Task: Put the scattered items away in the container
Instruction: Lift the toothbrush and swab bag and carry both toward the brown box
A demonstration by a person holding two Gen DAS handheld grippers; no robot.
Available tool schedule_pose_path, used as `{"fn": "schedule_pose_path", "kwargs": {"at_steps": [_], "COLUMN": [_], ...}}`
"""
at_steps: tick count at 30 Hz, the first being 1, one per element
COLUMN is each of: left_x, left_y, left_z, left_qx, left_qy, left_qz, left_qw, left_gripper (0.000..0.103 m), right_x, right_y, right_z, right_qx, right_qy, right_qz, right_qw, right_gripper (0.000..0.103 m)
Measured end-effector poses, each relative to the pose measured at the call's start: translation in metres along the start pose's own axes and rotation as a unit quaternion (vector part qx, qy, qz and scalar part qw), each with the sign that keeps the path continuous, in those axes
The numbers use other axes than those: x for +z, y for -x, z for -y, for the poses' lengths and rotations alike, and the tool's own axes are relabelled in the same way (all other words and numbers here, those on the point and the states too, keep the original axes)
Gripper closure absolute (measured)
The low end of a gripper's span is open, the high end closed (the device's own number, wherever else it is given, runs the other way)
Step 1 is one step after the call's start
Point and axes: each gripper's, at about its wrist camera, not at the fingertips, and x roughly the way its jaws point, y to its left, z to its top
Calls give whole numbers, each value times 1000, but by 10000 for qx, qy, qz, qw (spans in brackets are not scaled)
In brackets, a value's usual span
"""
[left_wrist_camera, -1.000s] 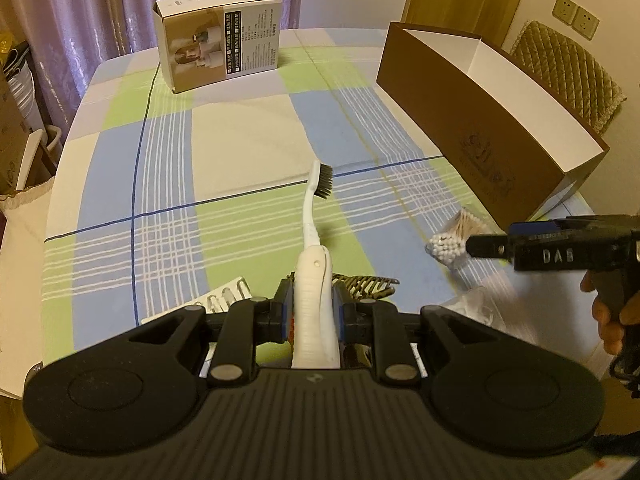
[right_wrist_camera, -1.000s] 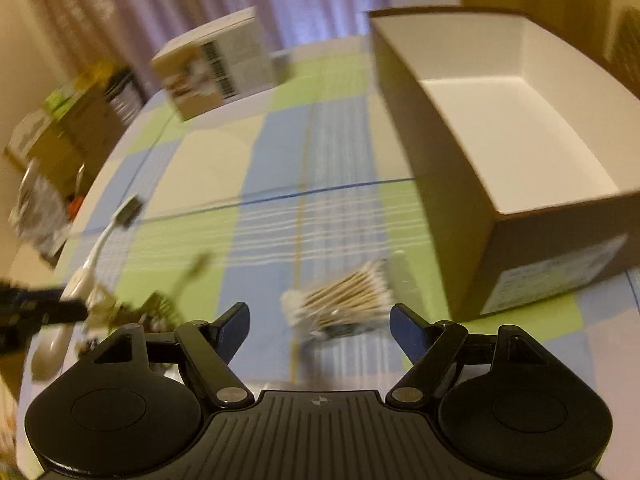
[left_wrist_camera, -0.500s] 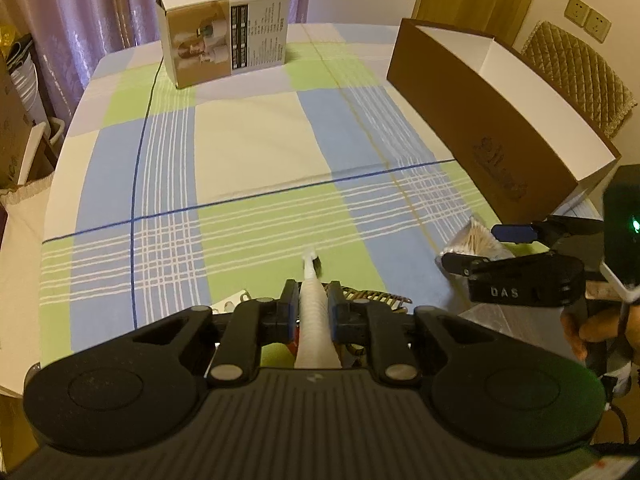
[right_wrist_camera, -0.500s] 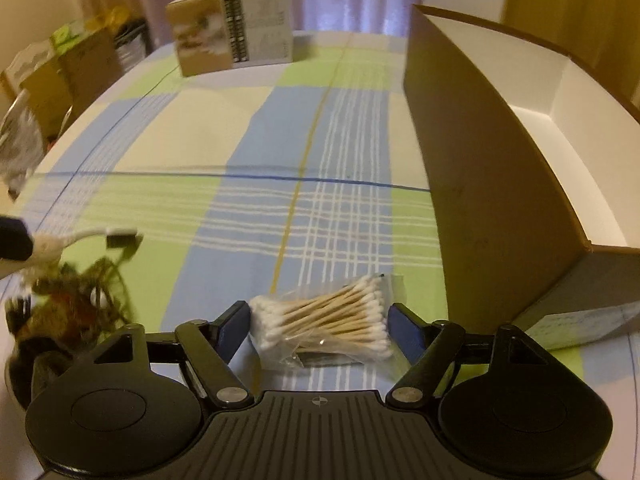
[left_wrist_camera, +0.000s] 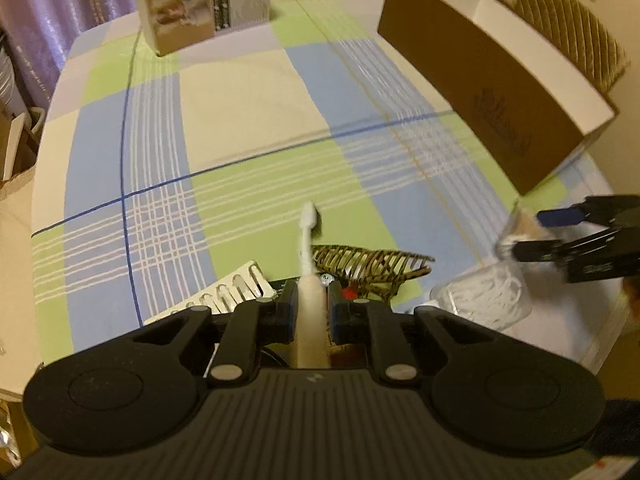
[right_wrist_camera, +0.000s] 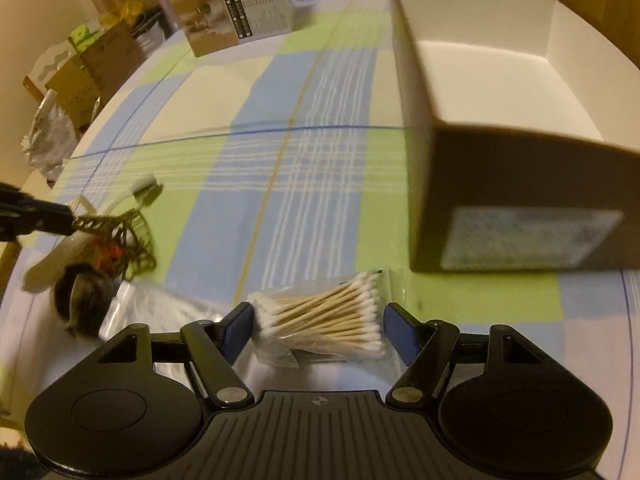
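A round table (left_wrist_camera: 248, 92) wears a blue, green and cream plaid cloth; purple curtains (left_wrist_camera: 52, 12) hang behind; a quilted chair back (left_wrist_camera: 576, 40) stands at right (warm, dim light); cardboard boxes (right_wrist_camera: 84, 68) crowd the far side.

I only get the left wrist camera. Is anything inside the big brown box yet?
Observer: Nothing that I can see. The right wrist camera looks into the brown box, and the white floor that shows is bare.
Operator: What's the blurry thing by the other gripper?
Observer: A packet of cotton swabs, lying on the tablecloth in front of the box.
Operator: Has it grabbed them?
Observer: Not yet. The right gripper is open, with one finger on either side of the packet.
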Motion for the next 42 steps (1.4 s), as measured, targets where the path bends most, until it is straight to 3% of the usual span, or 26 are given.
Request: {"fn": "schedule_pose_path", "kwargs": {"at_steps": [4,9,21,27,42], "left_x": [6,14,38,38,38], "left_y": [-16,-21,-69,-66,4], "left_z": [4,3,-2,-9,-14], "left_qx": [1,94,269,264,126], "left_qy": [-205,-357,-984,-789,-263], "left_qz": [-339,-323,-991,-827,113], "left_qw": [9992,9988,9898,9931,9995], "left_gripper": [90,90,86,87,87], "right_x": [-9,-14,-20,-22,-17], "right_y": [12,18,19,18,9], "right_z": [7,5,7,7,7], "right_qx": [-96,-174,-216,-228,-311], "right_qy": [-129,-158,-154,-168,-103], "right_qz": [55,143,191,245,256], "right_qw": [9999,9996,9995,9993,9991], "right_gripper": [34,25,25,25,25]}}
